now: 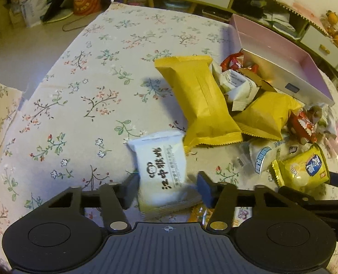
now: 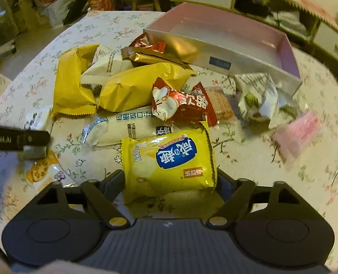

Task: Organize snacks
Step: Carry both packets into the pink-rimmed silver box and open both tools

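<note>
Two claws work a snack pile on a floral-cloth desk (image 1: 66, 96). Left claw (image 1: 167, 188) straddles a white packet (image 1: 163, 171), its pad at the packet's left edge; the other pad stands just off the right side, so whether it's pinching can't be told. Packet's long axis runs away from the claw, w/ its near end between the jaws. Right claw (image 2: 170, 182) has a yellow chip bag (image 2: 169, 159) between its jaws across the bag's width; contact is likely but hidden by the bag. The pink box (image 2: 226, 36), probably the destination, lies beyond the pile, ahead and right of both claws; the right one is nearer.
</note>
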The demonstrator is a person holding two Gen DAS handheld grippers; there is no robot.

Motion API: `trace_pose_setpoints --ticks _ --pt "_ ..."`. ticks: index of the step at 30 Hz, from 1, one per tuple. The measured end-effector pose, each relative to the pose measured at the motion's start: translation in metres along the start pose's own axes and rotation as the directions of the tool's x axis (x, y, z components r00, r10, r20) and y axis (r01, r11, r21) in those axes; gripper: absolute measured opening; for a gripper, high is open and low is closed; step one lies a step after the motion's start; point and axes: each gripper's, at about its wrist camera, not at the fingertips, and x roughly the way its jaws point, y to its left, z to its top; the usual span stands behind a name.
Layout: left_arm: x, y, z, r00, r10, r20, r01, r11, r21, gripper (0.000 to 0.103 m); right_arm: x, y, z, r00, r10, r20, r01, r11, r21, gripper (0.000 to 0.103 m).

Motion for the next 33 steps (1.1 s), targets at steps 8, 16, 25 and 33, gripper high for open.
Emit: trace_pose_setpoints --ticks 8,16,25,33 --pt "-0.011 0.004 0.003 0.999 -0.022 0.038 0.022 1.0 -0.011 0.038 -0.01 0.003 0.0 0.999 -0.004 0.036 0.006 0.999 -0.05 0.066" --pt "-0.035 0.008 0.006 0.993 -0.071 0.093 0.071 0.997 -0.002 0.038 -0.028 -0.001 0.003 0.997 0.036 0.071 -0.034 0.999 -0.022 0.066" --pt "-0.054 -0.004 0.019 0.983 -0.129 0.134 0.127 0.992 0.022 0.038 -0.046 -0.016 0.015 0.991 0.05 0.126 -0.054 0.998 0.028 0.066" --pt "-0.049 -0.038 0.06 0.973 -0.175 0.152 0.159 0.981 0.111 0.038 -0.048 -0.049 0.049 0.983 -0.022 0.181 0.008 0.997 0.074 0.066"
